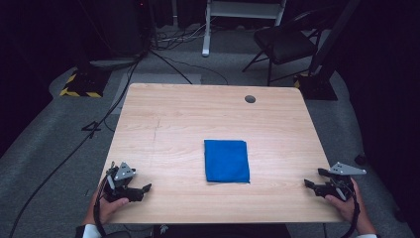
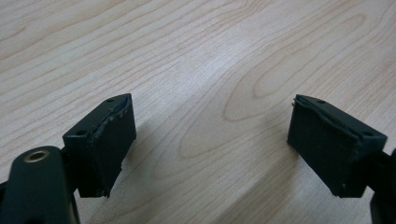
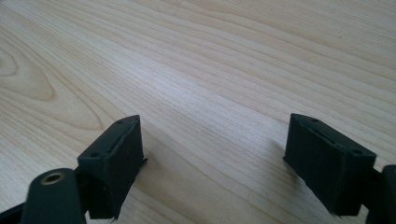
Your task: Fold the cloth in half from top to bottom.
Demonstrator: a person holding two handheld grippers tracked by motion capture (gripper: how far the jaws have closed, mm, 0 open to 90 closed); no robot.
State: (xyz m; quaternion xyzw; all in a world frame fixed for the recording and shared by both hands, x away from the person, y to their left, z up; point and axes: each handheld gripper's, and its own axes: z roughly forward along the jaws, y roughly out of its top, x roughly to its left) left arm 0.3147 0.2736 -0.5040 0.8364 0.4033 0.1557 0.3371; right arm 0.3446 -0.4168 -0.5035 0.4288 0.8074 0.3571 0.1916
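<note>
Your left gripper (image 1: 141,190) at the lower left of the frame and your right gripper (image 1: 313,179) at the lower right both stand wide open over bare table (image 1: 173,119), gripping nothing, with the folded blue cloth (image 1: 226,160) lying flat at the centre between them

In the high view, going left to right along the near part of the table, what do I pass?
Left hand-held gripper → folded blue cloth → right hand-held gripper. Both sit with jaws open, apart from the cloth.
</note>
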